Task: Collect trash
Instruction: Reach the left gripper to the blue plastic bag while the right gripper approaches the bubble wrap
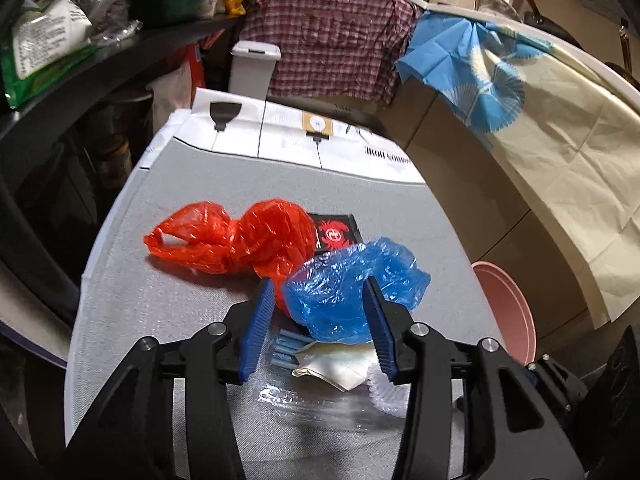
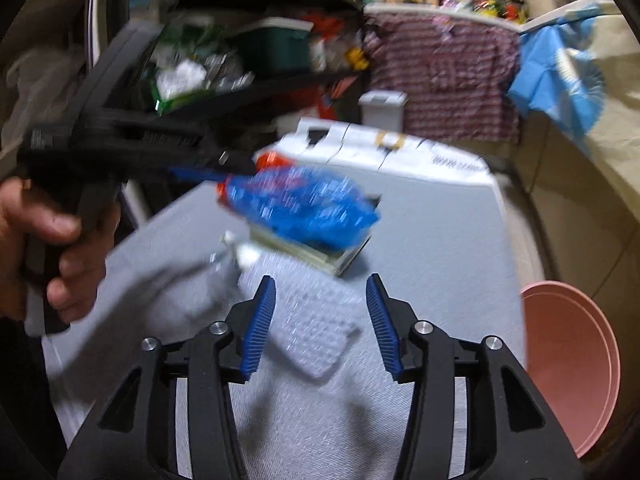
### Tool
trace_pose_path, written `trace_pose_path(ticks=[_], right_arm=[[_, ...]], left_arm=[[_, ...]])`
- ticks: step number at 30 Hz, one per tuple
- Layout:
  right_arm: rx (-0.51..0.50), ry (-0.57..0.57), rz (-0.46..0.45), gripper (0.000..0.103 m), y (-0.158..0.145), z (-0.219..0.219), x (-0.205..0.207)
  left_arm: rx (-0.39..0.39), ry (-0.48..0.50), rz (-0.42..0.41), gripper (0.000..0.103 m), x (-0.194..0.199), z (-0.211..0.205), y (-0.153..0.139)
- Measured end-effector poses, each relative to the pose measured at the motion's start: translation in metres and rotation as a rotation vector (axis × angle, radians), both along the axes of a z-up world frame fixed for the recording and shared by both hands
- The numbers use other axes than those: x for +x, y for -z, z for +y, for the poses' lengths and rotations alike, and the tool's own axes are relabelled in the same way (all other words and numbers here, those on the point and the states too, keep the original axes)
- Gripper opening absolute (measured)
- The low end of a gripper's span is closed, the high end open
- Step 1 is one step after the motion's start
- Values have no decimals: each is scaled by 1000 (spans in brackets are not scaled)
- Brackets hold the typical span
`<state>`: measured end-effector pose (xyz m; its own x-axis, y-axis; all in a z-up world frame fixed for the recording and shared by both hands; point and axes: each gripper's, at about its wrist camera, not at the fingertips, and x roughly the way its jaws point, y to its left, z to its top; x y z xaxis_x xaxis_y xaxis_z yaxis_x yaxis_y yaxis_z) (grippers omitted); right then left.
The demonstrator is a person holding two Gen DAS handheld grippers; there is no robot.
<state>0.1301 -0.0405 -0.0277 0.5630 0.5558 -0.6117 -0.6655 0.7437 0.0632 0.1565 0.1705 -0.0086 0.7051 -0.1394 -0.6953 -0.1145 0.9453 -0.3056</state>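
Observation:
A crumpled blue plastic bag lies on a heap of trash on the grey table. My left gripper stands open around it: the right finger is against the bag and the left finger is apart from it. Behind the blue bag are a red plastic bag and a black packet. Cream paper and clear plastic lie under it. The right wrist view is blurred. There my right gripper is open and empty over a pale bubble-textured piece, short of the blue bag.
A pink bin stands on the floor off the table's right edge. A hand holds the left tool's black handle. A white lidded bin and a checked cloth are beyond the far end. Cluttered shelves are at the left.

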Motion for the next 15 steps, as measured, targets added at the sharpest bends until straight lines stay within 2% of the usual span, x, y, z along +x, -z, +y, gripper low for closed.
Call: trace_pose_path(ticks=[4,8,10,12,13,14,15], right_arm=[[-59,-49,10,50,12,12,-4],[-102,-50,-4,49,18,16,-6],[-114,-44,-9,48,20,16,-7],[-123,-41,-14,43,20,16,-7],[-127,-41,-14,35,21,16,-7],[-127,-44,-7,27,21,15,-7],[-124,-45,0,24,21,14,-6]], left_arm=[[19,7,6,45,3,-4,2],[25,29,4,45,4,-8,2],[33,40,4,40,4,-10,2],[36,51,10,34,4,-12,3],[38,56,10,31,4,-13,3],[41,60,11,21,4,-14,3],[42,68,14,16,4,-15,3]])
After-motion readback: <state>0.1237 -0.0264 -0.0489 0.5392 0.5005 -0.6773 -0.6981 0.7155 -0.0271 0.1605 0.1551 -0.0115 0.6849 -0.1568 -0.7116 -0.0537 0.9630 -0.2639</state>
